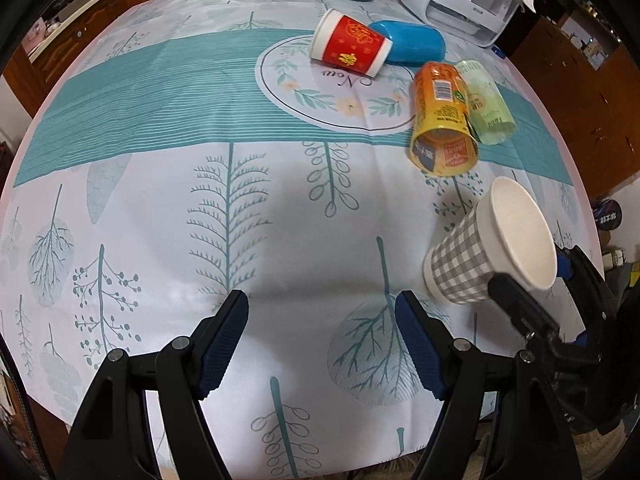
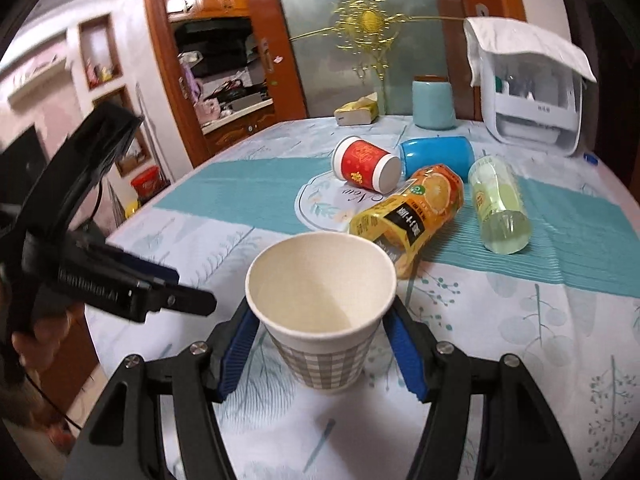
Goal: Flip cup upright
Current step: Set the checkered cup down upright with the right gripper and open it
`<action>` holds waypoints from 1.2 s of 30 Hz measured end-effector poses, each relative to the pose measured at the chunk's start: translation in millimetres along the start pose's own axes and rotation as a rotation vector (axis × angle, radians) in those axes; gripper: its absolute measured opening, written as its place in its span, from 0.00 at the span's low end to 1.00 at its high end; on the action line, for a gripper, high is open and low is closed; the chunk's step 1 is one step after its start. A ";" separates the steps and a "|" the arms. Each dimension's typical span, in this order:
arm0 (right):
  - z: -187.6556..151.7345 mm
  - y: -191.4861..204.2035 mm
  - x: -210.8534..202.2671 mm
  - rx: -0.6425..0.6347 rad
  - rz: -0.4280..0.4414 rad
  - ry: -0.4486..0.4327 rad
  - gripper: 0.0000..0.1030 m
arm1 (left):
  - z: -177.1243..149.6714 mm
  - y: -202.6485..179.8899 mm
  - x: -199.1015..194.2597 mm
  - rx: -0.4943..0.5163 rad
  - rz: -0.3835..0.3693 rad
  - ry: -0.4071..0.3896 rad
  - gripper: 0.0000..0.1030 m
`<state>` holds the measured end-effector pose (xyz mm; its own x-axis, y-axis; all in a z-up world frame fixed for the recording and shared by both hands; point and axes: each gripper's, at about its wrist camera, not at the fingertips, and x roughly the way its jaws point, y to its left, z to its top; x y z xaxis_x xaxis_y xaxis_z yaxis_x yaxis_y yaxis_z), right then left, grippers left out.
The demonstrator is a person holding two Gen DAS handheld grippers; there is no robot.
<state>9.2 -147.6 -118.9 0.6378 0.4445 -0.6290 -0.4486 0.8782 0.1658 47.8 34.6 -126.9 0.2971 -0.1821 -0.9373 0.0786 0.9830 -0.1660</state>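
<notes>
Paper cup (image 2: 320, 320) sits gripped between the right fingers (image 2: 240, 344), tilted, base near the tabletop (image 2: 520, 340). Left fingers (image 1: 224, 344) hang open, empty. Squeezing harder could crush it; releasing it tilted could topple it

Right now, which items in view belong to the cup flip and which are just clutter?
In play:
- gingham paper cup, mouth up, a little tilted
- right gripper, closed on its sides
- left gripper, open, holding nothing

Just lying about:
- red paper cup, on its side
- blue cup, on its side
- orange juice bottle
- green drink bottle
- tissue box
</notes>
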 end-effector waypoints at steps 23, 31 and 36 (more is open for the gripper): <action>-12.9 16.6 -27.3 0.007 -0.045 0.052 0.75 | -30.0 -26.8 -23.3 0.078 0.073 -0.069 0.72; -11.7 7.9 -55.4 0.131 -0.164 0.106 0.75 | -50.9 -47.7 -42.0 0.075 0.112 -0.145 0.73; -5.7 4.7 -75.9 0.197 -0.222 0.124 0.75 | -59.8 -66.3 -59.9 0.083 0.144 -0.217 0.82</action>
<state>-44.9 -178.2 -74.7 0.6198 0.2243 -0.7520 -0.1695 0.9739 0.1507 -32.1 -18.2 -78.0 0.5072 -0.0503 -0.8604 0.0960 0.9954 -0.0015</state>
